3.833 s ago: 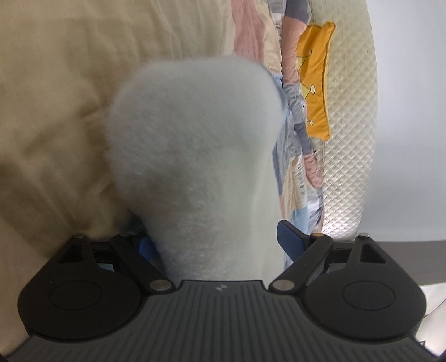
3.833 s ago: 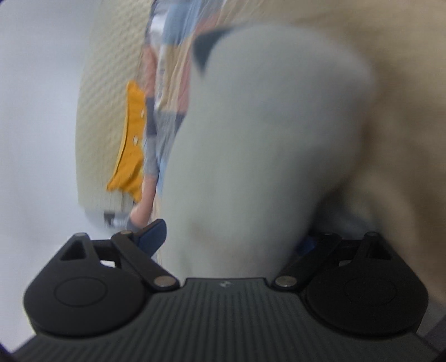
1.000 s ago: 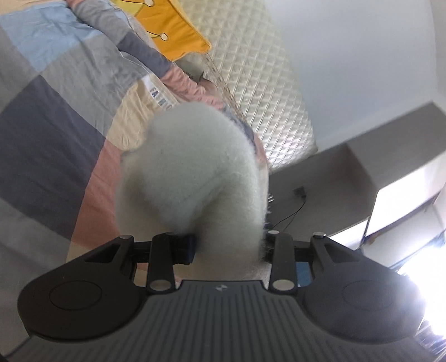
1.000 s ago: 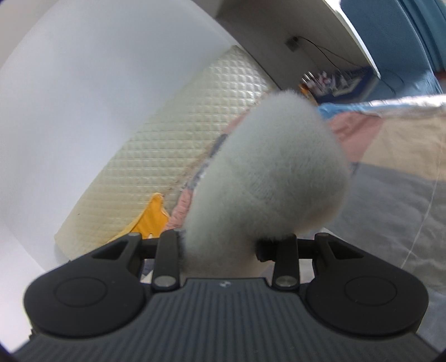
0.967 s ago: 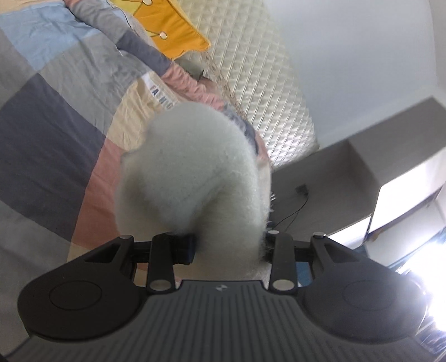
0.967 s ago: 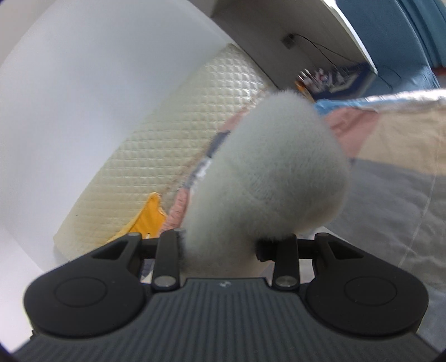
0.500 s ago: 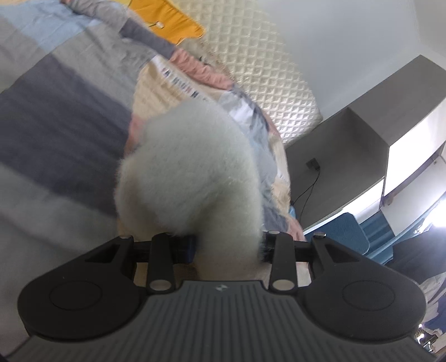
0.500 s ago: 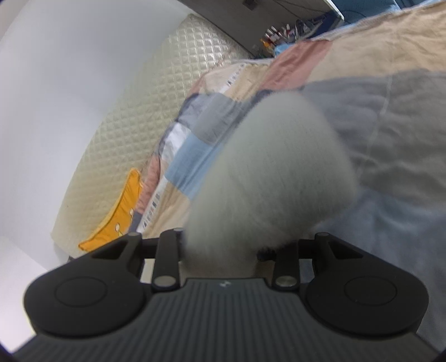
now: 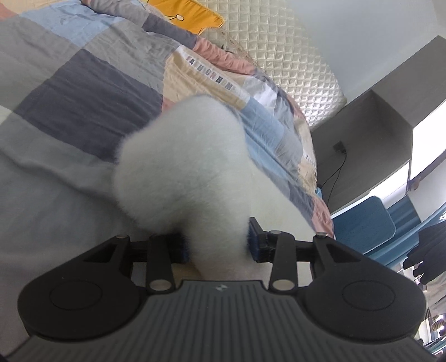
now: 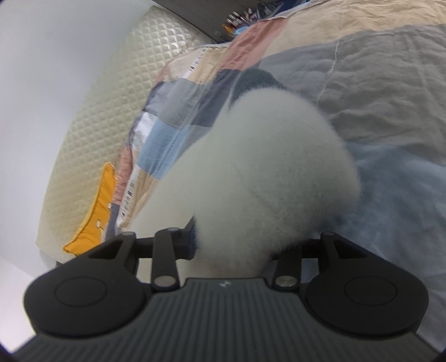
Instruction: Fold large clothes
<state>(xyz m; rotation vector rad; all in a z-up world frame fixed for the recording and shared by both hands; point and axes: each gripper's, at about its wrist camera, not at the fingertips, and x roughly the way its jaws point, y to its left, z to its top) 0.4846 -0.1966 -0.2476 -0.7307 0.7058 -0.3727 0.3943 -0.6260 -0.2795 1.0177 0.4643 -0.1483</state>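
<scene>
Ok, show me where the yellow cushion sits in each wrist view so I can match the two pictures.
Left wrist view: the yellow cushion is at the top edge, a little left of centre, against the quilted headboard.
Right wrist view: the yellow cushion is at the left, low down, just above the gripper body, at the foot of the same headboard.
Shared landmark: the patchwork bedspread's strip of printed lettering.

One fluffy white garment [image 9: 184, 167], one patchwork quilt [image 9: 83, 83], one yellow pillow [image 9: 189, 16].

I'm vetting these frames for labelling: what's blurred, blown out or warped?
Left wrist: the fluffy white garment fills the centre, soft-edged; the window is blown out; fisheye bends the room edges. Right wrist: the garment is blurrier, the quilted headboard curved.
</scene>
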